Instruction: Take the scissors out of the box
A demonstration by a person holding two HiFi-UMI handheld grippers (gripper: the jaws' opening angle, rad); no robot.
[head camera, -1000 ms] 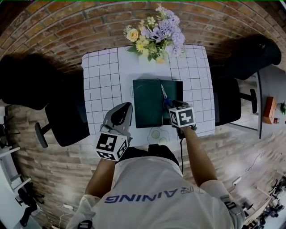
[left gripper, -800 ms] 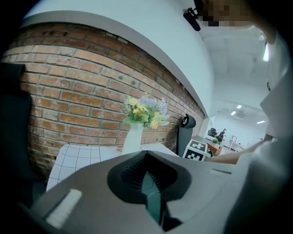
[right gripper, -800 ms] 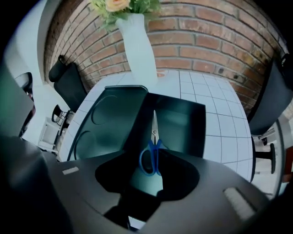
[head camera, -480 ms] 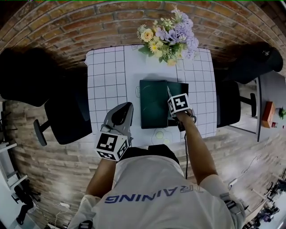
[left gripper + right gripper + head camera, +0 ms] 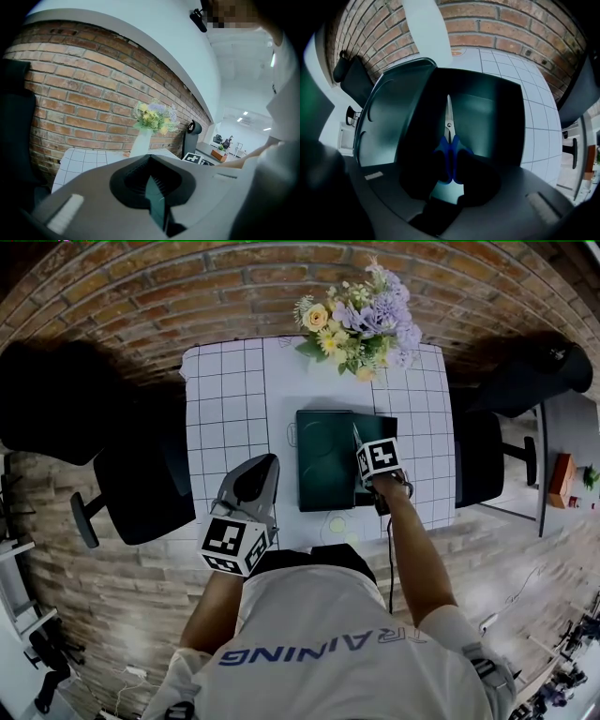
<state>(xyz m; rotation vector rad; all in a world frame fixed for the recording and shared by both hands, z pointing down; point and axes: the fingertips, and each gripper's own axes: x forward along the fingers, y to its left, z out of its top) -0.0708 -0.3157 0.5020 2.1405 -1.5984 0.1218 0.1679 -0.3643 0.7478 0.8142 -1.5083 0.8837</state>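
Note:
A dark green box (image 5: pixel 377 427) stands open on the white gridded table (image 5: pixel 225 399), its lid (image 5: pixel 323 460) laid out to the left. Inside lie scissors (image 5: pixel 449 136) with blue handles and a silver blade (image 5: pixel 356 438). My right gripper (image 5: pixel 375 463) points straight down into the box. In the right gripper view its jaws (image 5: pixel 450 168) are closing with the blue handles between them, dark fingers (image 5: pixel 436 164) close on either side. My left gripper (image 5: pixel 255 479) hangs shut and empty over the table's front edge, away from the box; its view (image 5: pixel 152 197) looks toward the brick wall.
A vase of flowers (image 5: pixel 361 320) stands at the table's back edge behind the box. Black chairs (image 5: pixel 141 484) flank the table left and right (image 5: pixel 478 460). Small round marks (image 5: pixel 336 523) lie at the table's front edge. A brick wall (image 5: pixel 84 108) is behind.
My right gripper has sunk into the box over the scissors' handles. The left gripper has stayed about where it was.

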